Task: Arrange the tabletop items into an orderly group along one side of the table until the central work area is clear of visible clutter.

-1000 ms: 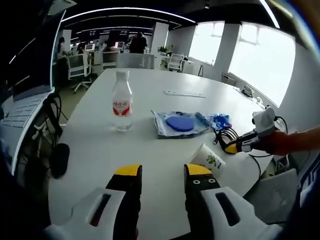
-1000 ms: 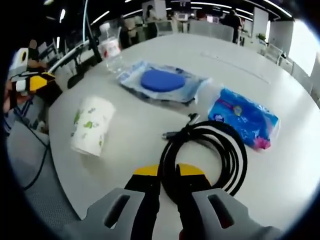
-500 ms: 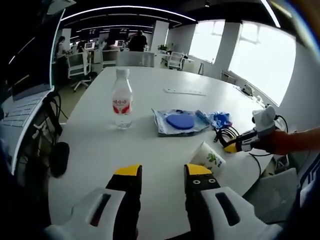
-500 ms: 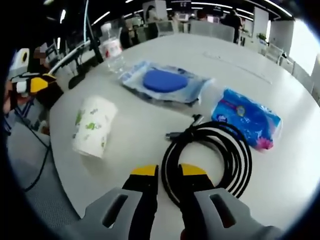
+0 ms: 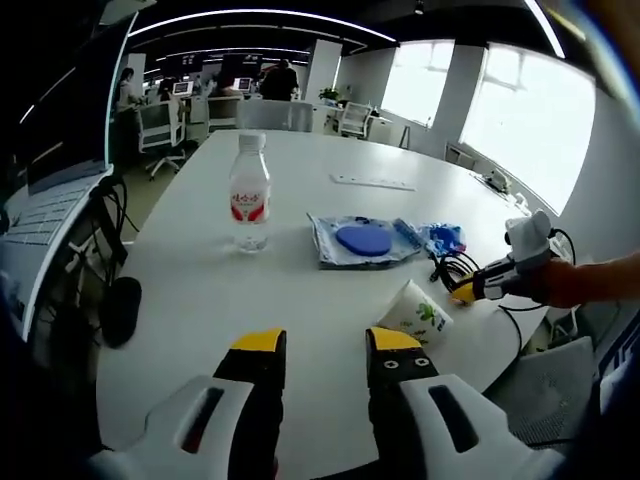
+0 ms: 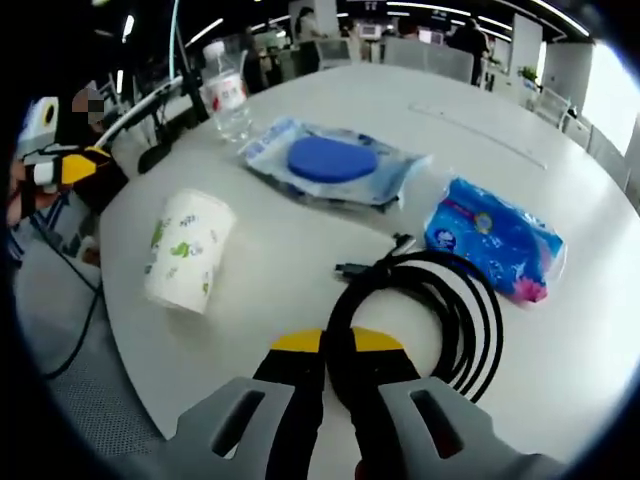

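On the white round table (image 5: 200,290) a paper cup (image 5: 414,312) (image 6: 186,250) lies on its side near the edge. A water bottle (image 5: 249,205) (image 6: 226,98) stands upright farther in. A blue disc in a clear bag (image 5: 362,240) (image 6: 330,163) lies beside a blue tissue pack (image 5: 440,239) (image 6: 497,238). My right gripper (image 6: 336,347) (image 5: 465,293) is shut on the near loop of a coiled black cable (image 6: 440,310) (image 5: 452,270). My left gripper (image 5: 325,350) (image 6: 65,168) hovers open over the table's near edge, with nothing between its jaws.
A long white strip (image 5: 372,182) (image 6: 480,128) lies far across the table. A laptop (image 5: 50,195) and a dark object with cables (image 5: 120,312) sit off the table's left side. Office chairs (image 5: 160,130) stand beyond the far edge.
The right jaws have drawn closer together around the cable loop. The left gripper view has shifted slightly; the items on the table have stayed in place.
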### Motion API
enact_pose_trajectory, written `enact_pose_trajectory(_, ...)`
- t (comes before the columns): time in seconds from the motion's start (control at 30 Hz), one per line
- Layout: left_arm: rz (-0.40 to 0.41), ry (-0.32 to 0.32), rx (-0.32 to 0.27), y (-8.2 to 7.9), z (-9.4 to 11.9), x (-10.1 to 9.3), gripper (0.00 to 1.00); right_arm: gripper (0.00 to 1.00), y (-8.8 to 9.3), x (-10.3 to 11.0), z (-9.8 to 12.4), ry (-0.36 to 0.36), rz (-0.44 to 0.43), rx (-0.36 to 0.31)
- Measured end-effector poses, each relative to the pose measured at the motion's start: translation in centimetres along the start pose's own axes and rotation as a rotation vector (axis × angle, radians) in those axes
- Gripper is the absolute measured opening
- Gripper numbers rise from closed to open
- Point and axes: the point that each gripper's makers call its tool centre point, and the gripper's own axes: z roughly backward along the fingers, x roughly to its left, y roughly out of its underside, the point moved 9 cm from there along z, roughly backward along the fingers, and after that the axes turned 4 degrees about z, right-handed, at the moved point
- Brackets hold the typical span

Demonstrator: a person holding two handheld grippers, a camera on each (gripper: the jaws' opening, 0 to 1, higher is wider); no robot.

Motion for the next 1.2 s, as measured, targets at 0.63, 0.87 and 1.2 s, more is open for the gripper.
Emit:
enact_pose_trajectory(0.63,0.021,0.001,-0.001,0.4,0.0,0.6,0.3,0.06,-1.5,2.0,0.0,-0.03,0.063,-0.03)
enact_pose_trajectory(0.87,0.014,0.0,0.005,0.4,0.2,0.5,0.3,0.06,-0.9,2.4,-1.1,-0.038,0.068,0.003)
enact_pose_trajectory(1.2,0.019,-0.008,-0.002,0.0,0.1,0.7,0.3,0.13,-1.0,2.2,-0.9,-0.025,0.1,0.016)
